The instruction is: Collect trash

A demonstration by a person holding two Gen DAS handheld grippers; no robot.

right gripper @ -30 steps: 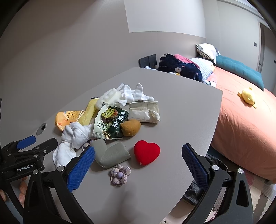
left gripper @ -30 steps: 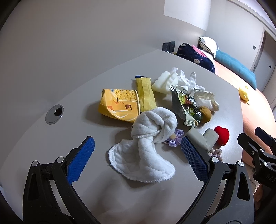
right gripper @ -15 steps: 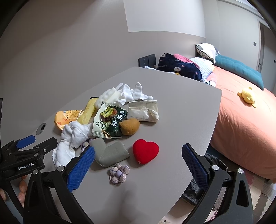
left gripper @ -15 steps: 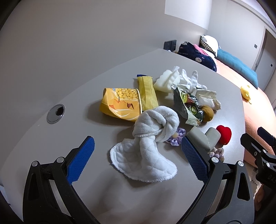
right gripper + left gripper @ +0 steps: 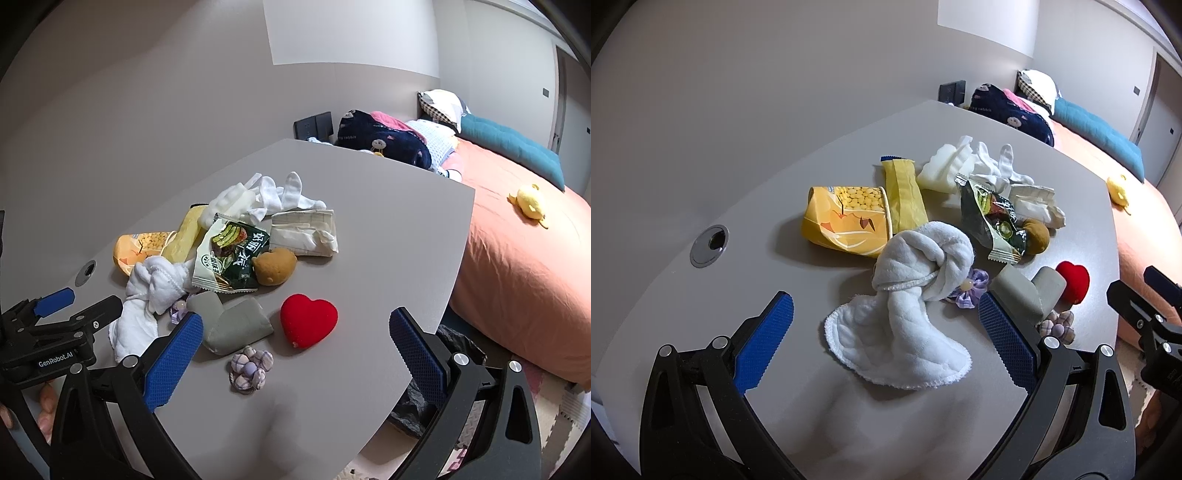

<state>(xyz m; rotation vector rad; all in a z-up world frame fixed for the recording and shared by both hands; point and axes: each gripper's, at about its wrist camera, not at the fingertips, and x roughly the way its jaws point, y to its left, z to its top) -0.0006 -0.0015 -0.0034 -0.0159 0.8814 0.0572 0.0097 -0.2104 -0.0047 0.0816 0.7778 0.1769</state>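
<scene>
While both grippers hang over the near edge of the grey table [image 5: 388, 229], nothing has yet been picked up: the left gripper [image 5: 886, 334] has its jaws wide apart and empty, and the right gripper [image 5: 295, 345] is likewise spread and empty. Trash candidates lie in the mixed pile at mid-table, among cloths and toys. The orange corn-snack bag [image 5: 846, 219] and the yellow wrapper [image 5: 903, 197] beside it lie on the left side of the pile, ahead of the left gripper and beyond the knotted white cloth [image 5: 912, 295], which sits directly between its jaws. The green snack packet [image 5: 231, 258] lies nearer the pile's centre, resting against the brown plush [image 5: 275, 266], ahead and to the left of the right gripper, with the grey foam piece [image 5: 236, 325] and red heart [image 5: 308, 319] in between. Judged from this layout, the left gripper is nearer the orange bag, whose long axis runs roughly crosswise to its fingers, so a reach over the cloth with jaws across the bag's short side appears suitable. A dark bag [image 5: 454, 343], probably the trash receptacle, shows below the table's right edge.
</scene>
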